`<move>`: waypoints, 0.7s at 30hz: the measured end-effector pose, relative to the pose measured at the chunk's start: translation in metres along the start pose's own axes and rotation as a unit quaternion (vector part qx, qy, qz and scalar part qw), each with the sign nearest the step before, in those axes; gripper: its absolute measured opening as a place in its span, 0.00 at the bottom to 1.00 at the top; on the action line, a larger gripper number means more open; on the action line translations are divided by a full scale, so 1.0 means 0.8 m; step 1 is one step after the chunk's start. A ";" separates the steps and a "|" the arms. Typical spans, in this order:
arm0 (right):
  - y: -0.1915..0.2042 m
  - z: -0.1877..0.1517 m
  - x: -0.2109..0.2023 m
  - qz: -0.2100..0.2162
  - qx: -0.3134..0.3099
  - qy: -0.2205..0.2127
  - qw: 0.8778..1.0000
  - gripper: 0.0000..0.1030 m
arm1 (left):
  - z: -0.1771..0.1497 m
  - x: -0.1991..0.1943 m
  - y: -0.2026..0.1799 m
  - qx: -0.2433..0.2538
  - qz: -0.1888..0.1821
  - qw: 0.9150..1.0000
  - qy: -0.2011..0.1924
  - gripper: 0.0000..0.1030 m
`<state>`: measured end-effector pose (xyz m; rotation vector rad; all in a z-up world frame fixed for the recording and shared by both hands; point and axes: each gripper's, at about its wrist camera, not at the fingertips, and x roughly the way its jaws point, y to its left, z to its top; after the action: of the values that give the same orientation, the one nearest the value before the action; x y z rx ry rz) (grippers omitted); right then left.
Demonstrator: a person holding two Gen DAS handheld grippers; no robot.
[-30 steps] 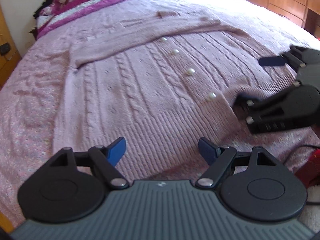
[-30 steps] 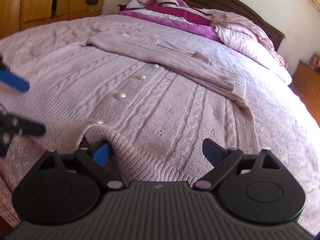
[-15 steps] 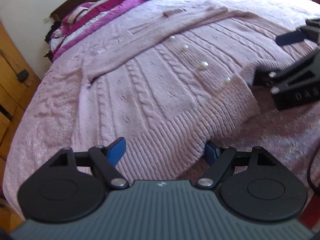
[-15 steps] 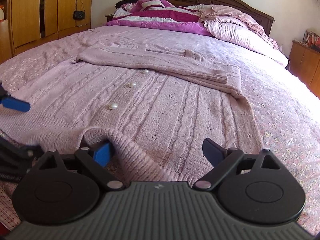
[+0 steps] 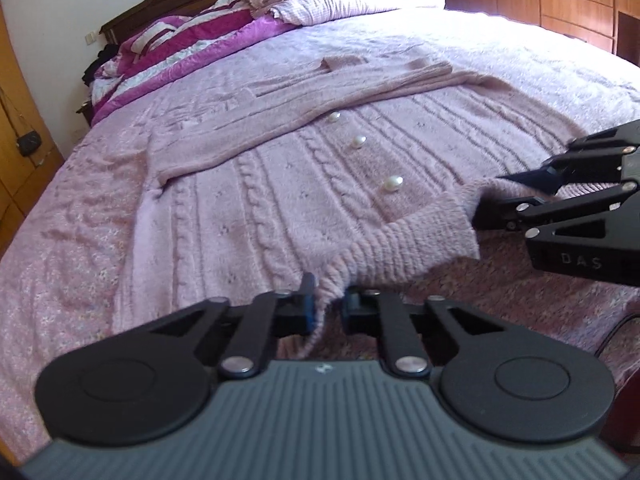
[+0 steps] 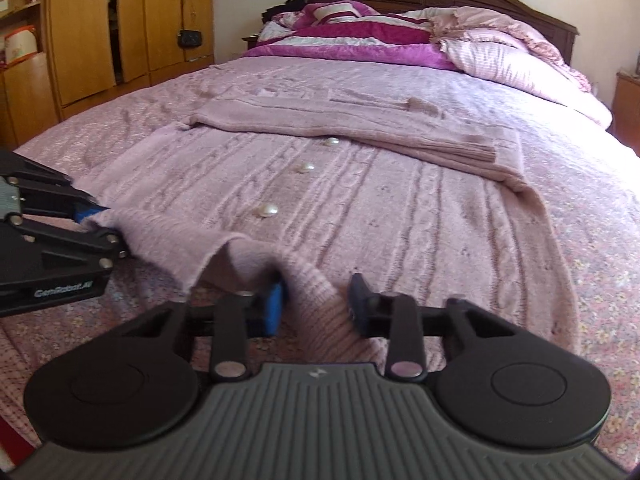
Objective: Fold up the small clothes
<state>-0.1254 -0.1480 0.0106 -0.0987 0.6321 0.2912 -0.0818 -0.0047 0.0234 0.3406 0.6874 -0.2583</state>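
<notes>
On the bed (image 5: 80, 240), left-wrist view: left tool (image 5: 326, 304) clamped on the pink cardigan (image 5: 280, 200) hem. Right-wrist view: right tool (image 6: 316, 304) closing, hem ridge between its fingers (image 6: 274, 306), pressing it.

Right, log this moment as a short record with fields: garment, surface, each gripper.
garment: pink cable-knit cardigan, spread flat, sleeves folded across the chest, three pearl buttons showing
surface: bed with pink floral bedspread
left gripper: jaws shut on the cardigan's bottom hem
right gripper: jaws closing, hem fabric between them, further along the same edge
hem: lifted into ridges at both grips
</notes>
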 end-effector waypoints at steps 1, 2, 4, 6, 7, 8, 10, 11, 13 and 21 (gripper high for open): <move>0.001 0.001 -0.001 0.005 0.002 -0.002 1.000 0.22 | 0.001 -0.001 0.000 -0.002 0.000 1.000 -0.003 0.10; 0.001 0.003 -0.002 0.009 0.005 -0.005 1.000 0.19 | 0.003 -0.002 0.001 -0.005 -0.002 1.000 -0.006 0.09; 0.000 0.008 -0.004 0.016 0.012 -0.013 1.000 0.13 | 0.009 -0.004 0.006 -0.016 -0.007 1.000 -0.010 0.08; -0.003 0.014 -0.006 0.023 0.023 -0.024 0.999 0.12 | 0.017 -0.007 0.012 -0.030 -0.010 0.999 -0.017 0.08; -0.006 0.018 -0.008 0.026 0.029 -0.029 0.999 0.11 | 0.021 -0.008 0.016 -0.037 -0.011 0.999 -0.021 0.08; -0.008 0.022 -0.010 0.028 0.035 -0.036 0.998 0.11 | 0.026 -0.010 0.020 -0.044 -0.013 0.999 -0.026 0.08; -0.013 0.031 -0.013 0.030 0.043 -0.052 0.997 0.11 | 0.037 -0.012 0.028 -0.060 -0.017 0.997 -0.035 0.08; -0.015 0.037 -0.014 0.029 0.046 -0.060 0.997 0.11 | 0.043 -0.012 0.032 -0.065 -0.018 0.997 -0.041 0.08; -0.017 0.049 -0.016 0.026 0.046 -0.077 0.996 0.11 | 0.056 -0.011 0.036 -0.070 -0.015 0.996 -0.054 0.08; -0.034 0.111 0.002 0.023 0.064 -0.120 0.990 0.10 | 0.115 0.004 0.052 -0.073 0.001 0.991 -0.108 0.07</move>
<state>-0.0657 -0.1578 0.0808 0.0731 0.4130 0.3003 -0.0130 -0.0031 0.0969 0.1692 0.4884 -0.2377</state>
